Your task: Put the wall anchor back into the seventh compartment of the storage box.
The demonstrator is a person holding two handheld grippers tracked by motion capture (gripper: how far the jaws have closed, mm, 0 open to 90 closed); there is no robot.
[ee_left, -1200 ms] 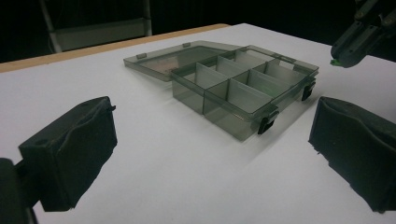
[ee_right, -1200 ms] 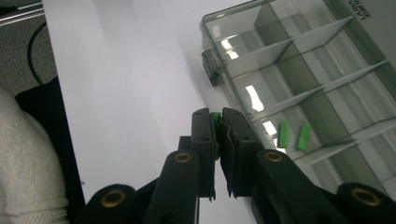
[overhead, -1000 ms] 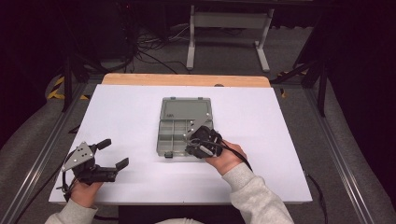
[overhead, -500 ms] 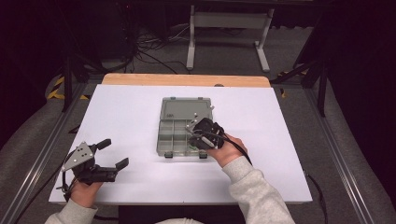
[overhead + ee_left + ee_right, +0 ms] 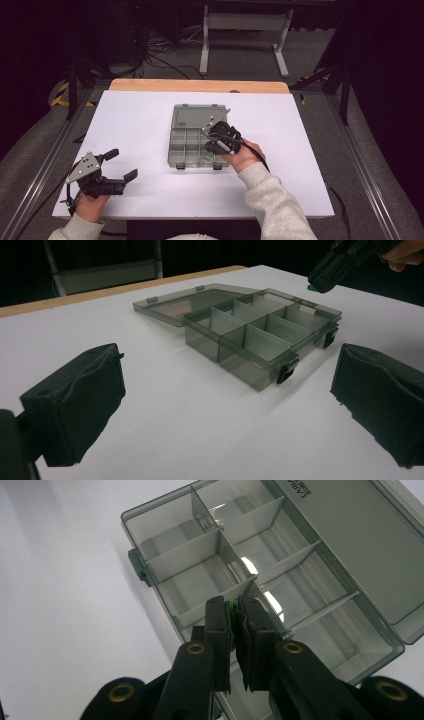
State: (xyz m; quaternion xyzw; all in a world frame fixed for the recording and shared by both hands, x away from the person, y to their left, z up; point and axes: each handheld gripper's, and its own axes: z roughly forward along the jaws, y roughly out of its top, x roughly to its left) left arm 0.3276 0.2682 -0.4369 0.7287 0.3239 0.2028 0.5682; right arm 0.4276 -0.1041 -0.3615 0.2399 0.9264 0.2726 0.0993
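A small green piece (image 5: 231,611) is pinched in the right tool (image 5: 231,617) above the open compartment box (image 5: 186,147). The left tool (image 5: 121,165) rests wide open on the white worktop (image 5: 140,125), well apart from the box.

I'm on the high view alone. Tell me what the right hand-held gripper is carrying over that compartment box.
Observer: The right hand-held gripper is shut on a small green piece, pinched at its tips.
Operator: Say where it hangs over the box.
Observer: In the right gripper view it is above a divider of the smoky plastic compartment box; the compartments seen around it look empty.
Operator: Report the left one.
Observer: The left hand-held gripper is open, jaws wide apart over bare table, facing the box's latches.
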